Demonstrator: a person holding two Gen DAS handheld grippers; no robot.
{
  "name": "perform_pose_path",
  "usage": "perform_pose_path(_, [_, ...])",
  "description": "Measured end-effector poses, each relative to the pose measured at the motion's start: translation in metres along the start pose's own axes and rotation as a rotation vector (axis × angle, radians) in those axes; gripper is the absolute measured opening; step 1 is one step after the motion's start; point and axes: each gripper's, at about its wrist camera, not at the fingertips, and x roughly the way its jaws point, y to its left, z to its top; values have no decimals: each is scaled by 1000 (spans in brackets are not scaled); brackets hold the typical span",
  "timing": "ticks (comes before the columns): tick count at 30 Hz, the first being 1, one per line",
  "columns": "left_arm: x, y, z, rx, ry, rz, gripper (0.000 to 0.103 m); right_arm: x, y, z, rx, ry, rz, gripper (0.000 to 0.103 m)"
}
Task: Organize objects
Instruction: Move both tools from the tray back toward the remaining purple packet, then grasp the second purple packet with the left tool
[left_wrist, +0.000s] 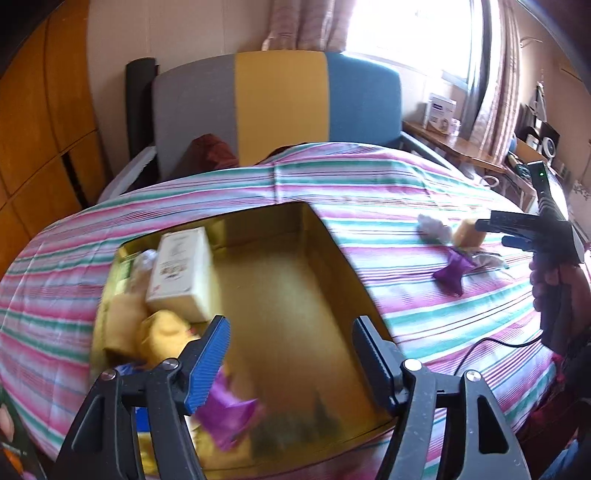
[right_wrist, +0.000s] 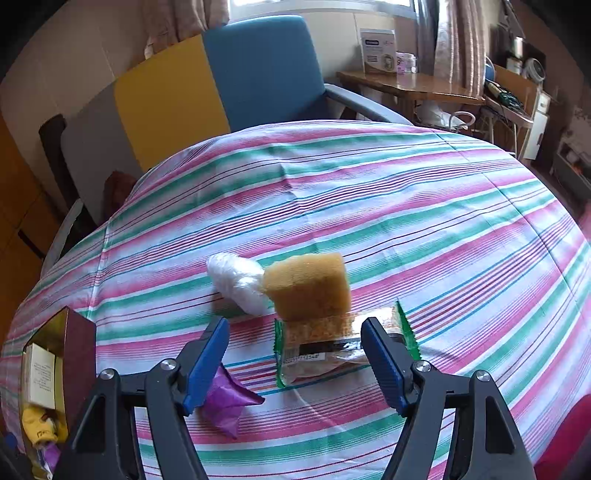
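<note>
My left gripper (left_wrist: 291, 332) hangs open over a gold box (left_wrist: 288, 288) on the striped cloth, nothing between its pads. The box holds a white carton (left_wrist: 181, 273), yellow soft items (left_wrist: 162, 332) and a purple packet (left_wrist: 229, 413) lying under the left finger. My right gripper (right_wrist: 295, 332) is open above a green-edged snack packet (right_wrist: 325, 347); I cannot tell if it touches. Behind that packet stand a tan sponge (right_wrist: 310, 286) and a white plastic wad (right_wrist: 236, 280). Another purple packet (right_wrist: 229, 400) lies by its left finger. The right gripper (left_wrist: 491, 233) also shows at the right of the left wrist view.
The striped cloth (right_wrist: 406, 206) covers the rounded table. A grey, yellow and blue chair (left_wrist: 280, 107) stands behind it. A wooden side table (right_wrist: 410, 86) with a white box sits at the back right. The gold box (right_wrist: 79, 343) is at the right wrist view's left edge.
</note>
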Motion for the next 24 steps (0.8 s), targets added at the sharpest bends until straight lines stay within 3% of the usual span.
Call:
perform_pose_path(13, [37,-76,28,64,52,-195,59,4,-27,1,150,26,12,75])
perform_pose_path(24, [113,-169,41,247,133,-327,55,6,-41,4,220,45,61,75])
